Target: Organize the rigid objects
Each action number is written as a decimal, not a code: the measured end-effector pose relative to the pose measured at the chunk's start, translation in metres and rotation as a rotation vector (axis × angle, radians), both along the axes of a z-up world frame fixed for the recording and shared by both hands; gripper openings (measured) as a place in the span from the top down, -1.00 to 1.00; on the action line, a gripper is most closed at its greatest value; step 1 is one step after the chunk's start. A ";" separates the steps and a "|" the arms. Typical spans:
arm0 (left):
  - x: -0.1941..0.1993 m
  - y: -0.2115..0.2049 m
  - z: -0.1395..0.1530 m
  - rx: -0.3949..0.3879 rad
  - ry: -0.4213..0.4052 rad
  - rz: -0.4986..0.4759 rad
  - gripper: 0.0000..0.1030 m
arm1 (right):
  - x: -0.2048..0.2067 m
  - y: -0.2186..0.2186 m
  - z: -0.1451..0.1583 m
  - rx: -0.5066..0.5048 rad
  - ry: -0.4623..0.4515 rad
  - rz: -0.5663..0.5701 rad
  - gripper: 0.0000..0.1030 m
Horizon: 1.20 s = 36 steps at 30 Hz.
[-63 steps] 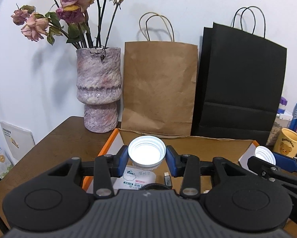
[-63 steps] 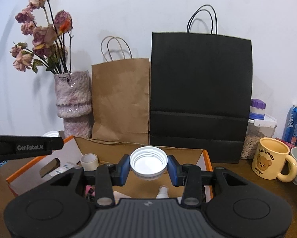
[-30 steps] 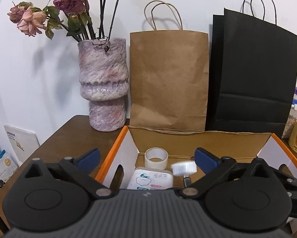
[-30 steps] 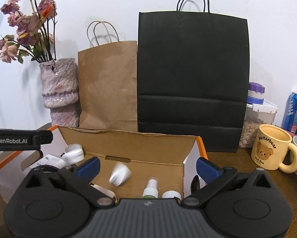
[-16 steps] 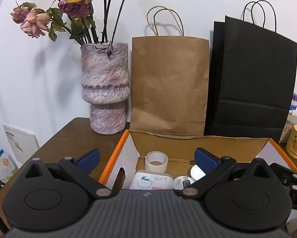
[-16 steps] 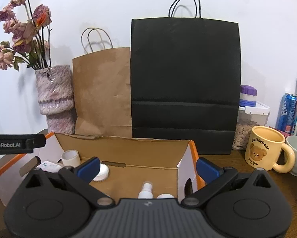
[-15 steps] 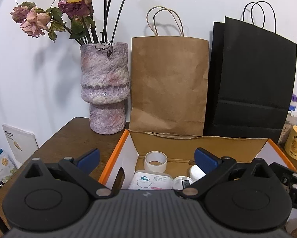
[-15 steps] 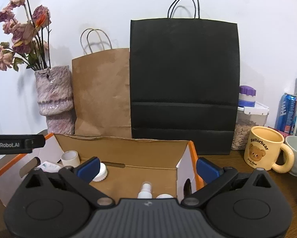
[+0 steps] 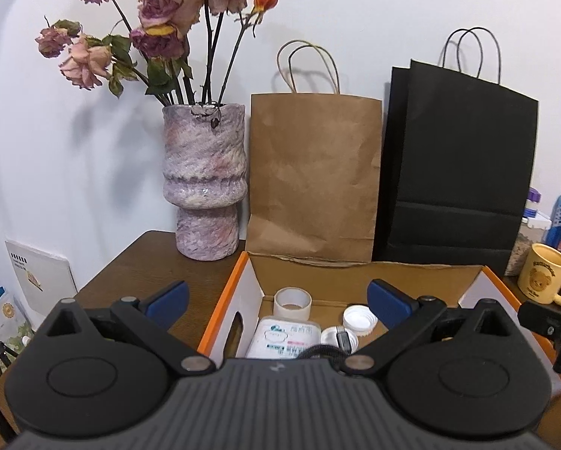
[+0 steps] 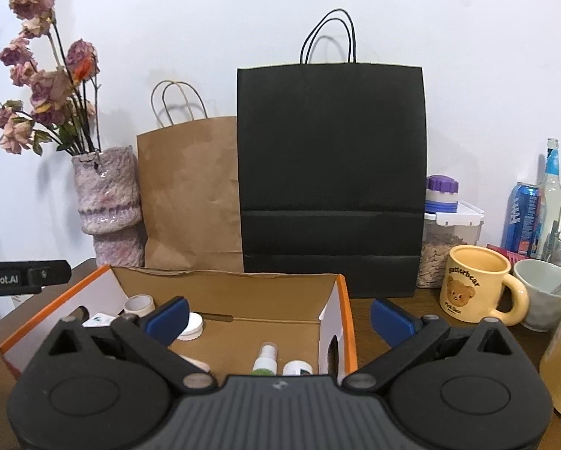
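An open cardboard box with orange edges sits on the brown table. Inside lie two white screw caps, one also showing in the right wrist view, a tape roll, a white packet, a small spray bottle and a small white jar. My left gripper is open and empty above the box's near left side. My right gripper is open and empty above the box's near right side.
A pink vase of dried roses, a brown paper bag and a black paper bag stand behind the box. A yellow bear mug, a grey cup, a can, bottle and seed jar stand right.
Both grippers held white caps two seconds ago, then opened and dropped them into the box. Since then both have drawn back and up a little; the caps lie still.
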State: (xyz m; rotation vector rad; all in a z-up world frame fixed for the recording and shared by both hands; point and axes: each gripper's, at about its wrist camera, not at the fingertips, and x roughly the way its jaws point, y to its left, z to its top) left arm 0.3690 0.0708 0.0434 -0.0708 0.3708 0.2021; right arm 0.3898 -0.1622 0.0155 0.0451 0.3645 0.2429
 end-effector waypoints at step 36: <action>-0.241 -0.022 -0.030 -0.027 0.062 -0.130 -1.00 | -0.230 -0.030 -0.015 -0.012 0.093 0.106 -1.00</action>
